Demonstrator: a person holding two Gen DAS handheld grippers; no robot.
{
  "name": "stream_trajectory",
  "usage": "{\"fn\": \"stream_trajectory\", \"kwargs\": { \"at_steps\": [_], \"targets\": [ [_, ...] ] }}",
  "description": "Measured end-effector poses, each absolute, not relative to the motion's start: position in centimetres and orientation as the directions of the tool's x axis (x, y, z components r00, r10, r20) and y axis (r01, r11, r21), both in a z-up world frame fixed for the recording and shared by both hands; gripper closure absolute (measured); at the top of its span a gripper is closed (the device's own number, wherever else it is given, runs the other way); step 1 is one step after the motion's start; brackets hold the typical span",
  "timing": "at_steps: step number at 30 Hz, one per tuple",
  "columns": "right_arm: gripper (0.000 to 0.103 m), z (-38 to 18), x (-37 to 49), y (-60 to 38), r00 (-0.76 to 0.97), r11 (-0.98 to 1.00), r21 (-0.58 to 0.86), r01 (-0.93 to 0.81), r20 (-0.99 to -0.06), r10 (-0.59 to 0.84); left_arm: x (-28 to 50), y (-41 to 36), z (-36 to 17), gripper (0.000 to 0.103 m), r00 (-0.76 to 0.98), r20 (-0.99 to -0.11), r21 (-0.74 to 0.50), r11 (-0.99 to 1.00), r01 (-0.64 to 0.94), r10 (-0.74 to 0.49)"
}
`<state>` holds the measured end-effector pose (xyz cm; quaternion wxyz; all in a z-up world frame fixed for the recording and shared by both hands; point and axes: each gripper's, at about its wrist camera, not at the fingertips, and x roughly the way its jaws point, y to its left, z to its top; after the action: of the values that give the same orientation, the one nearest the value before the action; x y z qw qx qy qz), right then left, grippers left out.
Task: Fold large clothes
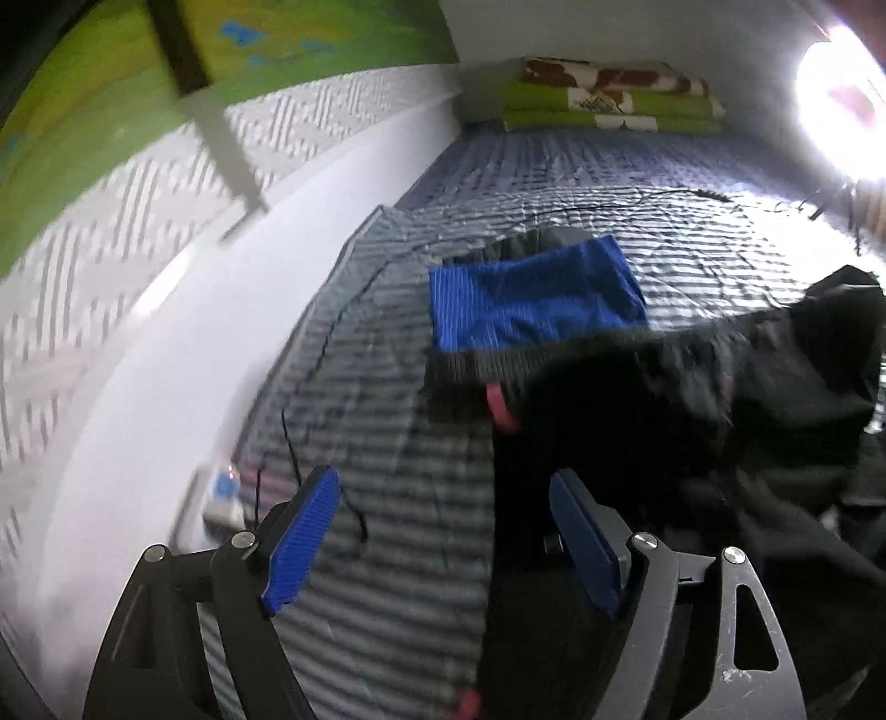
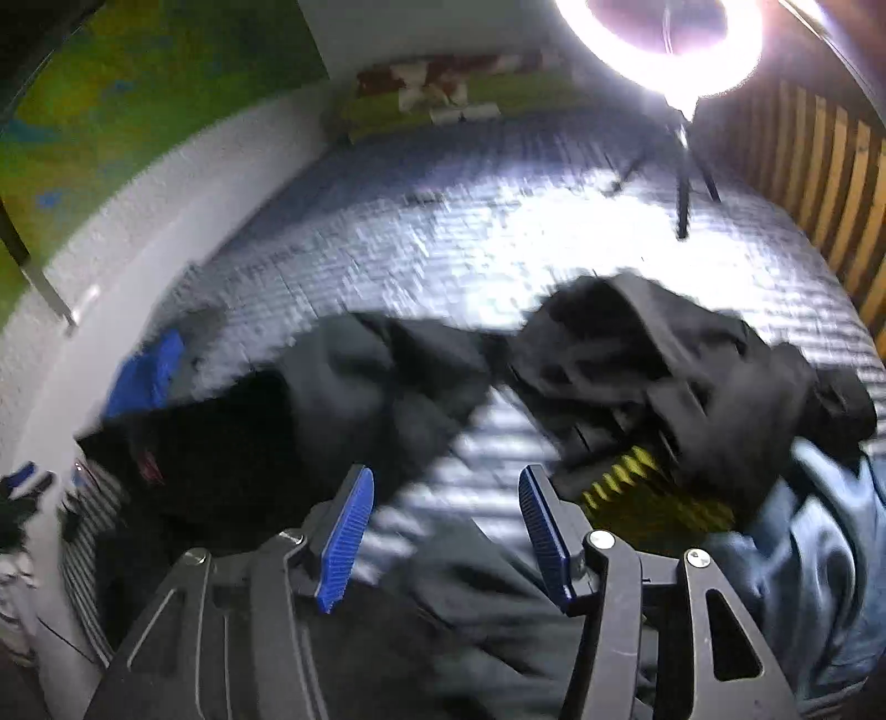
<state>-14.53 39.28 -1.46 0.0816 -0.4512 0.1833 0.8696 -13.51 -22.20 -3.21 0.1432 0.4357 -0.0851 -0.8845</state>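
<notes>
A large black garment (image 1: 664,415) lies crumpled on the grey striped bed cover (image 1: 387,471), a small red tag (image 1: 501,410) at its ribbed hem. My left gripper (image 1: 443,531) hovers open over the garment's left edge, and its blue pads (image 1: 302,531) press on nothing. In the right wrist view the same black garment (image 2: 277,432) spreads across the bed, with a bunched part (image 2: 664,365) further right. My right gripper (image 2: 446,531) is open above a gap of bed cover between those parts, with nothing gripped.
A folded blue cloth (image 1: 531,293) lies beyond the black garment. Folded green and brown blankets (image 1: 609,99) sit at the far end of the bed. A ring light (image 2: 664,44) stands on a tripod by a slatted rail (image 2: 830,183). A pale blue garment (image 2: 803,554) and a yellow-striped item (image 2: 637,487) lie at the right.
</notes>
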Motion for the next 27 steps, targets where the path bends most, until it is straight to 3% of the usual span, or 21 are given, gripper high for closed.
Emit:
{"fn": "stream_trajectory", "kwargs": {
  "at_steps": [10,16,18,19,21,23,27],
  "targets": [
    [0.047,-7.5,-14.7,38.8,-0.441,-0.913,0.238,-0.33,-0.894,-0.074,-5.9,-21.5,-8.7,0.021,-0.494,-0.825,0.212,-0.961,0.177,-0.274],
    [0.044,-9.8,-14.9,38.2,-0.375,-0.928,0.141,-0.345,-0.927,-0.001,-4.5,-21.1,-10.9,0.021,-0.467,-0.852,0.167,-0.969,0.183,-0.235],
    [0.053,-9.9,-14.6,38.1,-0.401,-0.919,0.175,-0.353,-0.916,-0.021,-4.5,-20.9,-11.2,0.021,-0.467,-0.855,0.157,-0.971,0.179,-0.224],
    [0.075,-9.7,-14.5,37.9,-0.418,-0.915,0.198,-0.351,-0.908,-0.036,-4.4,-20.6,-11.2,0.021,-0.47,-0.855,0.155,-0.972,0.175,-0.221],
    [0.092,-9.2,-14.1,37.3,-0.431,-0.913,0.226,-0.339,-0.9,-0.062,-4.4,-20.2,-11.3,0.021,-0.472,-0.854,0.155,-0.974,0.167,-0.217],
    [0.097,-7.3,-13.0,36.4,-0.479,-0.925,0.221,-0.31,-0.877,-0.049,-4.2,-19.9,-11.3,0.021,-0.479,-0.853,0.147,-0.976,0.159,-0.207],
    [0.098,-2.1,-9.5,35.2,-0.583,-0.932,0.258,-0.255,-0.81,-0.065,-4.1,-19.9,-11.3,0.021,-0.489,-0.851,0.127,-0.979,0.161,-0.191]
  ]
}}
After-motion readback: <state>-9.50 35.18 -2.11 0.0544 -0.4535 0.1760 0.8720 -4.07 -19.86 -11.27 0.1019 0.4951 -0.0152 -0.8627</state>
